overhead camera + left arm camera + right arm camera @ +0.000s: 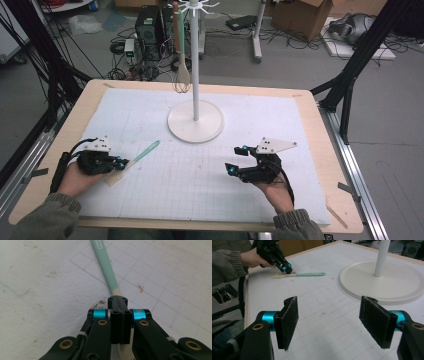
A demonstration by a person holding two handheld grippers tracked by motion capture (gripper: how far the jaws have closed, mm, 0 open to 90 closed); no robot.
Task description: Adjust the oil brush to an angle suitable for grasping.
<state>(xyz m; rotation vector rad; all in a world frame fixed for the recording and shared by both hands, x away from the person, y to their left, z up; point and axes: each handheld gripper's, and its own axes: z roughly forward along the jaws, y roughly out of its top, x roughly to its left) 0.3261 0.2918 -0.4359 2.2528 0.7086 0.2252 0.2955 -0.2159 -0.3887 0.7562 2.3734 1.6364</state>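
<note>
A spatula with a mint-green handle and a pale wooden blade lies on the white grid mat at the left. My left gripper is shut on its neck, where green meets wood. In the left gripper view the jaws are pressed together and the green handle runs away from them over the mat. The right gripper view has the same spatula flat on the mat with the left gripper over its blade end. My right gripper hovers at the right, open and empty.
A white stand with a round base and tall pole stands mid-table toward the back; its base is just ahead of the right gripper. A wooden spoon hangs from the stand's top hooks. Cables, boxes and frame legs lie beyond the table.
</note>
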